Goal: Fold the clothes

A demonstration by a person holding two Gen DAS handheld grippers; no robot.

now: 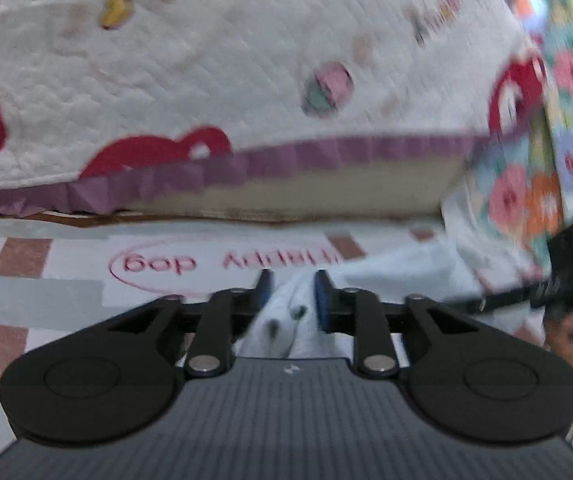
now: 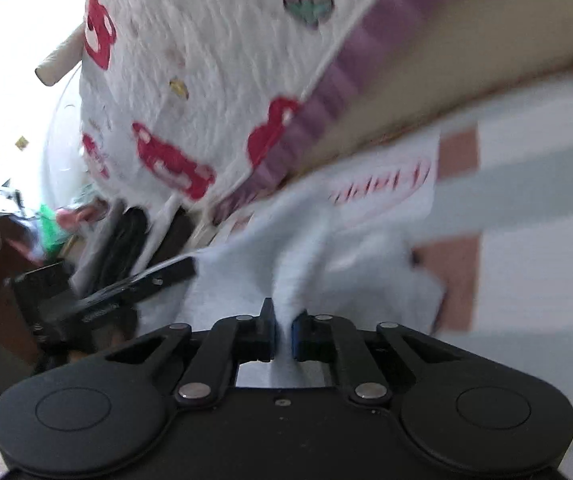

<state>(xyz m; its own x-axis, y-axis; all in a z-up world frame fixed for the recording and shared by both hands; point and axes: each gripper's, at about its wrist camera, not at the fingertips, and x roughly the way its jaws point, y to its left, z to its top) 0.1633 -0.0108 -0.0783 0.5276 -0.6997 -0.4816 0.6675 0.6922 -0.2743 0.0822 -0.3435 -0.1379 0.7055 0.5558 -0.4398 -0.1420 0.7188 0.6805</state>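
A white garment (image 1: pixel 398 272) hangs stretched between my two grippers above a checked sheet. In the left wrist view my left gripper (image 1: pixel 293 294) is shut on a bunched fold of this cloth, which fills the gap between its blue pads. The right gripper (image 1: pixel 566 280) shows at the right edge, held by a hand. In the right wrist view my right gripper (image 2: pixel 283 326) is shut on a narrow pinch of the white garment (image 2: pixel 326 272). The left gripper (image 2: pixel 134 286) reaches in from the left and holds the cloth's other end. Both views are blurred.
A white quilt (image 1: pixel 226 60) with red shapes and a purple ruffled edge (image 1: pixel 326 156) lies on a mattress behind. Below is a checked sheet (image 1: pixel 26 300) printed "Happy dog". Flowered fabric (image 1: pixel 558 128) hangs at the right. Clutter (image 2: pixel 50 232) sits far left.
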